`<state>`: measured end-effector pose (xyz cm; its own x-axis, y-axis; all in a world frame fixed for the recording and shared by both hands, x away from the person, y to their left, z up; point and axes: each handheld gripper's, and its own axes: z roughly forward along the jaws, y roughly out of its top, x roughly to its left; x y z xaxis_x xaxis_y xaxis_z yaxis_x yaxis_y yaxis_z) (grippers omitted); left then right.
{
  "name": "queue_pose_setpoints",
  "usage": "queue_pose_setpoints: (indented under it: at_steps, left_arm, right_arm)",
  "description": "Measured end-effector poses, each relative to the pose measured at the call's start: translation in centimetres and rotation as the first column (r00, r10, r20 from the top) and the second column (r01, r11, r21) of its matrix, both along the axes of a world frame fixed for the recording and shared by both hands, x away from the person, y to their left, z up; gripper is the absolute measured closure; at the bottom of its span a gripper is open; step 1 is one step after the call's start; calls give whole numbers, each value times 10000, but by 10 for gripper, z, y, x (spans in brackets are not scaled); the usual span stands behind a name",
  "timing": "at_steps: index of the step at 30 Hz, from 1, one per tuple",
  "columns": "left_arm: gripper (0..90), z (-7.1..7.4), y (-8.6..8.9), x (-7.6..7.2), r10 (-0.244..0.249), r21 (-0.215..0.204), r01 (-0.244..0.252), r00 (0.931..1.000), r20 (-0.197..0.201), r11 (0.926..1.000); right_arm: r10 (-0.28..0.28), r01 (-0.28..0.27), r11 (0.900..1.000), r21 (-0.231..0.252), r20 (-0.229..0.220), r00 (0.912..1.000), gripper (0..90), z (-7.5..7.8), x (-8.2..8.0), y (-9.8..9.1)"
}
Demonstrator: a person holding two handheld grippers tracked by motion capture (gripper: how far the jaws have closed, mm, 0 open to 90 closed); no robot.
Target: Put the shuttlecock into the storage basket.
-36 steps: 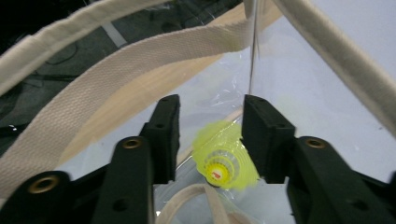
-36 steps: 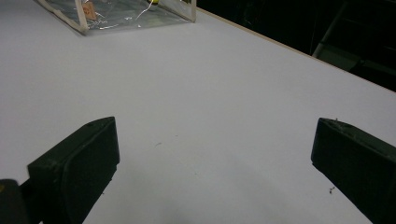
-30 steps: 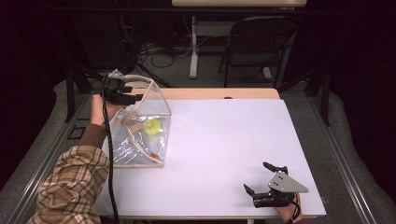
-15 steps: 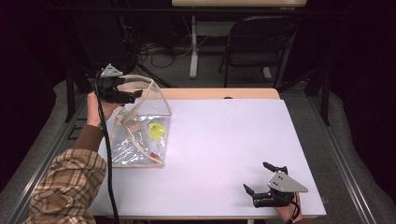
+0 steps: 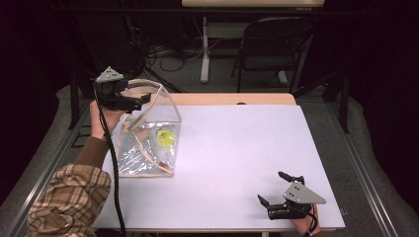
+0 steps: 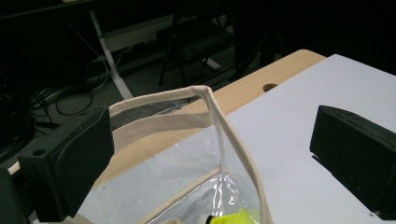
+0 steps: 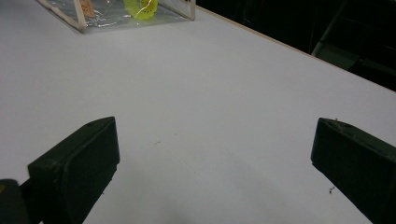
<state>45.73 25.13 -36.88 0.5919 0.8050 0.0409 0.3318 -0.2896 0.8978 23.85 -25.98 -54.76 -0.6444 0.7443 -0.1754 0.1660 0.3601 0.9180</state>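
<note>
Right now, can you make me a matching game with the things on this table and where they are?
Things:
1. yellow thing
2. clear bag
3. left tool
4. right tool

Places:
A. near edge of the white table, jaws open over bare top
B. inside the bag
C. at the bag's top rim, jaws open
D. on the table's left side

Pairs: 1-B, 2-D, 3-C, 4-A

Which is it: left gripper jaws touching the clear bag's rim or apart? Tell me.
Apart. In the left gripper view the left gripper stands open, and the clear bag has its tan rim between the jaws with gaps on both sides.
</note>
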Motion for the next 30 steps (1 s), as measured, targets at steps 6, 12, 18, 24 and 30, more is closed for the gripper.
queue_pose_setpoints:
  at_steps: [6,12,18,24,30]
  left_arm:
    - [0,1,2,-13,52,-288,-43,9995,320,9996]
    - [0,-2,-1,-29,2,-436,23,9984,571,9990]
    - [0,-8,-4,-44,-91,-421,123,9971,749,9990]
    - [0,-11,-4,-52,-139,-520,182,9965,828,9985]
    - [0,-21,-4,-61,-257,-540,298,9968,751,9981]
  right_arm:
    - [-4,4,10000,-8,38,10000,6,0,0,0]
    - [-2,2,10000,-10,19,10000,6,0,0,0]
    - [5,-5,10000,-6,13,10000,7,0,0,-1]
    - [0,0,10000,-5,38,10000,6,0,0,-1]
    - [-19,18,10000,74,26,10000,5,0,0,-2]
